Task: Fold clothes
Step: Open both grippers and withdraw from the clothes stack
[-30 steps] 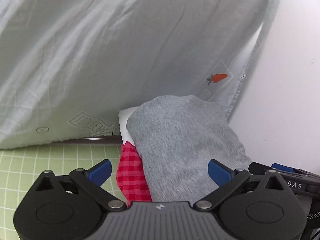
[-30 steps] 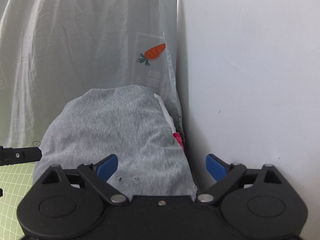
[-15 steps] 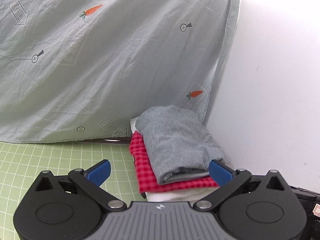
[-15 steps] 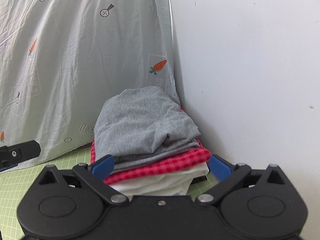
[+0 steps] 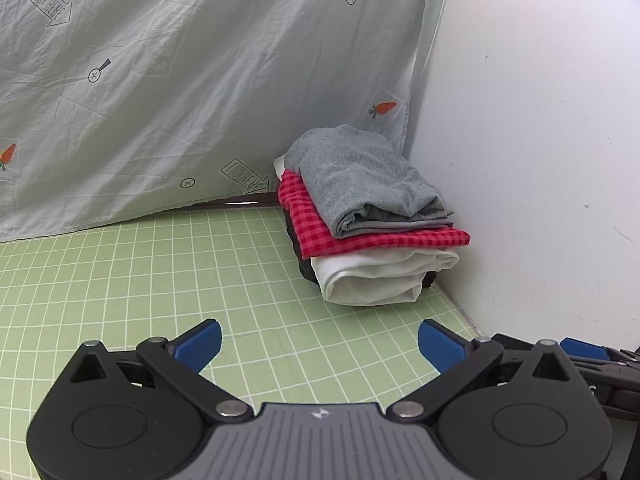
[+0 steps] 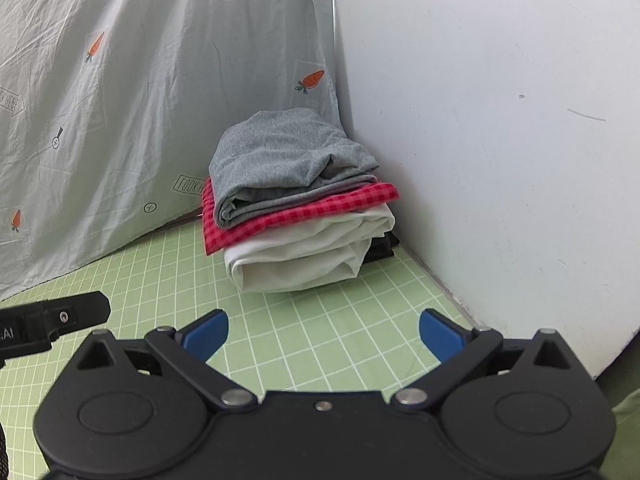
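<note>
A stack of folded clothes sits in the far corner of the green grid mat point(image 5: 160, 280) point(image 6: 320, 340). On top lies a grey garment point(image 5: 360, 176) point(image 6: 288, 160), under it a red checked one point(image 5: 360, 240) point(image 6: 288, 216), then a white one point(image 5: 380, 276) point(image 6: 312, 256), with something dark at the bottom. My left gripper point(image 5: 320, 344) is open and empty, well short of the stack. My right gripper point(image 6: 324, 334) is also open and empty, a little in front of the pile.
A pale sheet with carrot prints point(image 5: 180, 80) point(image 6: 140, 100) hangs behind the mat. A white wall point(image 5: 540, 140) point(image 6: 500, 120) closes off the right side. The other gripper's black body point(image 6: 48, 320) shows at the left edge of the right wrist view.
Both grippers have pulled back from the stack, which now looks smaller and farther away. The grey garment stays on top of the pile, and more green mat shows in front.
</note>
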Available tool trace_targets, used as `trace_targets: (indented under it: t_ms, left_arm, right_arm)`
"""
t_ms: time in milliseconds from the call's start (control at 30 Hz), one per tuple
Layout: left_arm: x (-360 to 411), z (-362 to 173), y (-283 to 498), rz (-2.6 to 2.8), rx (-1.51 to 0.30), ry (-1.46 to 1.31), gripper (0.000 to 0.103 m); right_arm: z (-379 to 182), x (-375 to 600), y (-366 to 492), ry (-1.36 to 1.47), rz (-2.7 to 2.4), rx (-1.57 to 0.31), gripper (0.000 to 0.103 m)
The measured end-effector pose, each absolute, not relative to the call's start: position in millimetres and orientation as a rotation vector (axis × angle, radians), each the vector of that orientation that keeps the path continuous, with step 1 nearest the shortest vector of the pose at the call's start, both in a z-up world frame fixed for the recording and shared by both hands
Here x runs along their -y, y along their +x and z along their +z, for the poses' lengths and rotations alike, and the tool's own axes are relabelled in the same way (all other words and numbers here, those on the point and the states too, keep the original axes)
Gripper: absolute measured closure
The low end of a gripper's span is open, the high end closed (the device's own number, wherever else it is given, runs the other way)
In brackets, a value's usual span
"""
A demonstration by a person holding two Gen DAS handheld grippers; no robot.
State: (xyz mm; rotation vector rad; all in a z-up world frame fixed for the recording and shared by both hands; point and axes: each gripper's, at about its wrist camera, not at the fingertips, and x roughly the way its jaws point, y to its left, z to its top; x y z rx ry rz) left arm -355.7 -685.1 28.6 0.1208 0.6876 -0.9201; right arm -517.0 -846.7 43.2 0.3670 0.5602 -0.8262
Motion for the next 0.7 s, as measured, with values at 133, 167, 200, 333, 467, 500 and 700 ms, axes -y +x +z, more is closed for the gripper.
trace_targets:
  t_ms: [133, 167, 200, 333, 467, 500, 700]
  left_arm:
    - [673, 28, -363, -0.915, -0.689, 0.128, 0.0]
    - [670, 28, -364, -0.914, -0.687, 0.127, 0.0]
    - [667, 29, -365, -0.915, -0.686, 0.124, 0.0]
    - [658, 31, -367, -0.912, -0.683, 0.112, 0.0]
    - [654, 33, -370, -0.908, -0.673, 0.108, 0.0]
    - [654, 34, -370, -0.908, -0.671, 0.109, 0.0]
    - [655, 37, -372, -0.917, -0.66, 0.11, 0.0]
  right_arm:
    - [46, 836, -523, 0.359, -0.83, -0.554, 0.0]
    - [47, 833, -524, 0.358, -0.828, -0.554, 0.0]
    - [47, 831, -525, 0.356, -0.825, -0.554, 0.0]
    - [50, 821, -527, 0.345, -0.809, -0.557, 0.0]
    - [53, 813, -529, 0.326, -0.803, -0.555, 0.0]
    - [53, 812, -529, 0.324, -0.803, -0.554, 0.0]
    - [56, 808, -532, 0.314, -0.81, -0.543, 0.0]
